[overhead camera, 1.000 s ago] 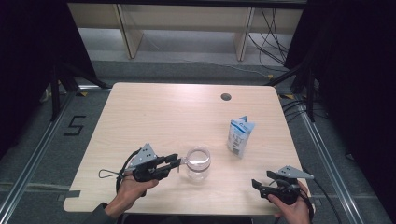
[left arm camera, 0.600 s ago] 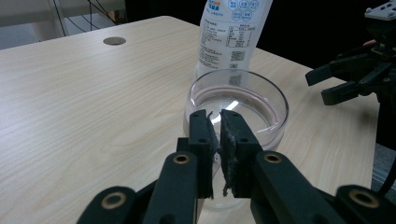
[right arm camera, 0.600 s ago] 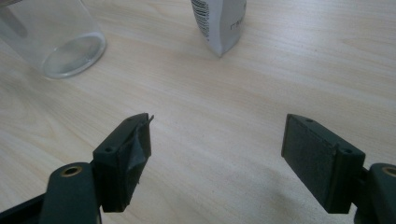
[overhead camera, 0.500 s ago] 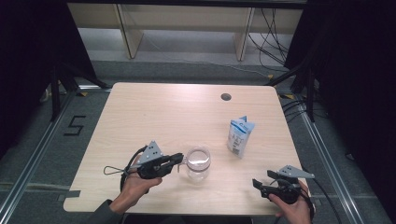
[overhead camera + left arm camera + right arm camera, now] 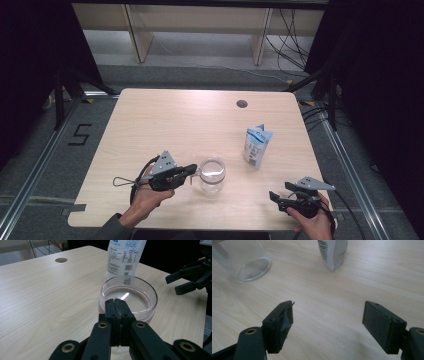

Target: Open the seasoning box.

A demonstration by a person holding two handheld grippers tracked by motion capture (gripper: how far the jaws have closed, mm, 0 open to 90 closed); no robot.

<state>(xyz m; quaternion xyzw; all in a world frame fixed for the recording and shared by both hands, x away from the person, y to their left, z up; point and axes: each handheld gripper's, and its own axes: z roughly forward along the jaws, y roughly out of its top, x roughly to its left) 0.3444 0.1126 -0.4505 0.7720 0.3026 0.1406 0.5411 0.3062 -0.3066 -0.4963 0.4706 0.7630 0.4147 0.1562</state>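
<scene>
While the left gripper [image 5: 192, 171] sits at the near rim of the clear glass beaker [image 5: 211, 174], its jaws have just been closing and now meet pad to pad, as the left gripper view confirms [image 5: 117, 315]; whether the thin glass wall or a small lip of the rim is pinched between the pads cannot be told, since the closed tips [image 5: 111, 312] cover that spot. The beaker [image 5: 128, 298] stands upright and empty near the front of the wooden table [image 5: 165, 120], a little left of centre — a position that keeps it within easy reach of the left hand [image 5: 147, 197]. Behind it and to its right stands a white and blue printed pouch [image 5: 257, 145], upright and apart from the glass. The right gripper [image 5: 281, 196] rests low at the near right edge of the table, well apart from both items; its jaws stand wide with nothing between them [image 5: 328, 325], pointed toward the pouch [image 5: 333, 252] — in my judgement held ready for that item. In my judgement the left hand is steadying the beaker at the rim so that something can be poured in.
</scene>
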